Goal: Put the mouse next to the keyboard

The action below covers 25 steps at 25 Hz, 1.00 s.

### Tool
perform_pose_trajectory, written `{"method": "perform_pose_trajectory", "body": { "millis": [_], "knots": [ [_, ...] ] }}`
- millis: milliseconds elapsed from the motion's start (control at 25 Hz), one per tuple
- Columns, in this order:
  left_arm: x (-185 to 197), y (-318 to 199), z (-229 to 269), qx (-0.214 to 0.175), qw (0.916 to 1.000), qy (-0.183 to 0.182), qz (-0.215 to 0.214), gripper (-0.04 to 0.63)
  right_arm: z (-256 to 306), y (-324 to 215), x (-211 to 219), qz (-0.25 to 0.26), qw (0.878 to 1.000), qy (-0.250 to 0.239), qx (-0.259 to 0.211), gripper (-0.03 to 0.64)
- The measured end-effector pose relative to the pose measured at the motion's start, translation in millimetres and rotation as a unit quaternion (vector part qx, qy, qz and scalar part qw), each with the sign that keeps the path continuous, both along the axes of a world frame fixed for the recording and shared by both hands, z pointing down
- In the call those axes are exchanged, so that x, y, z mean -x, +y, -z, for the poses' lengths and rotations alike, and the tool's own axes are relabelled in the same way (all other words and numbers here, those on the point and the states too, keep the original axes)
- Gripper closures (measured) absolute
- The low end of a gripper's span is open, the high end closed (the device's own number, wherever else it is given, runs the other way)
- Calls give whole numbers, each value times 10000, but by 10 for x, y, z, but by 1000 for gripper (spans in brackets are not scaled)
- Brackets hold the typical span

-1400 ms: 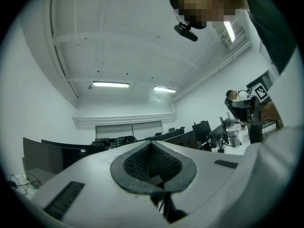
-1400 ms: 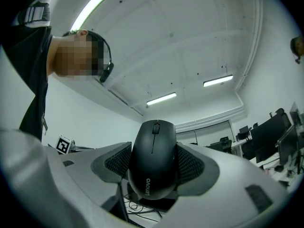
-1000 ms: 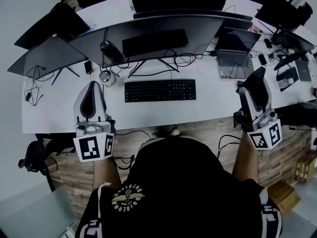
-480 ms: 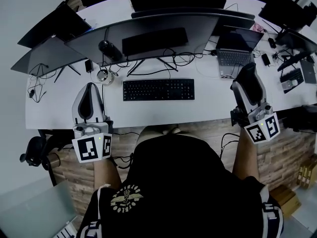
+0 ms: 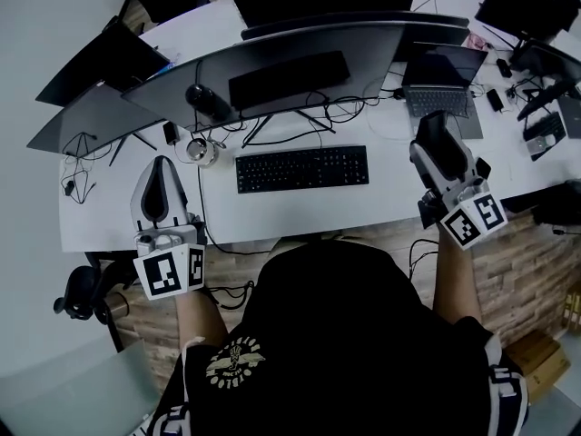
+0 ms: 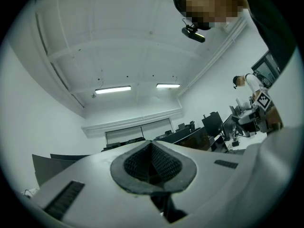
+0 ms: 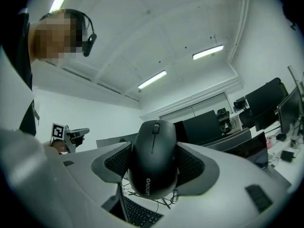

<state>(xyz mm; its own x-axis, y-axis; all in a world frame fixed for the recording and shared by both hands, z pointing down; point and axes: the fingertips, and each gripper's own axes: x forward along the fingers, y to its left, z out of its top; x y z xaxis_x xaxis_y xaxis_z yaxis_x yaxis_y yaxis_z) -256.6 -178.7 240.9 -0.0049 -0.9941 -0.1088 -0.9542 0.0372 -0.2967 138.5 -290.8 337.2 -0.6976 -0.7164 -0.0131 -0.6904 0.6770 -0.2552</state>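
The right gripper (image 7: 153, 163) is shut tight on the mouse (image 7: 153, 151). Its two gray pads press on the mouse's sides. The right gripper view shows this well. The mouse is black and smooth, with a rounded shape. It has a small wheel near its far end and small white letters near its close end. Its top faces the camera.

In the head view, the mouse is only a dark bit at the front of the right gripper (image 5: 434, 136). But that view shows where it is. It is held over the right part of the white desk (image 5: 300, 212). It is to the right of the black keyboard (image 5: 302, 168) and apart from it, near the laptop (image 5: 440, 98).

The left gripper (image 5: 162, 173) is over the left part of the desk, left of the keyboard. The left gripper view shows its pads (image 6: 164, 164) pressed together, and nothing is between them. Behind them are the ceiling lights (image 6: 113, 89).
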Motion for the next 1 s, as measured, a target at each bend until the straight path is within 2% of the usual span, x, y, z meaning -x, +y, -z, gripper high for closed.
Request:
{"method": "perform_pose_trajectory", "body": {
  "millis": [280,640,1000],
  "knots": [
    [55,-96,-58,32,9999,12,-109,594,-366,-55,156,41,9985,241,485,322],
    [246,-156,-279,193,9998,36,67,594,-842,-199,305,34,9964,457,714,322],
    [27,-406,-568,271,9995,-54,-126,594,-1177,-310,315,-3,9924,834,909,322]
  ]
}}
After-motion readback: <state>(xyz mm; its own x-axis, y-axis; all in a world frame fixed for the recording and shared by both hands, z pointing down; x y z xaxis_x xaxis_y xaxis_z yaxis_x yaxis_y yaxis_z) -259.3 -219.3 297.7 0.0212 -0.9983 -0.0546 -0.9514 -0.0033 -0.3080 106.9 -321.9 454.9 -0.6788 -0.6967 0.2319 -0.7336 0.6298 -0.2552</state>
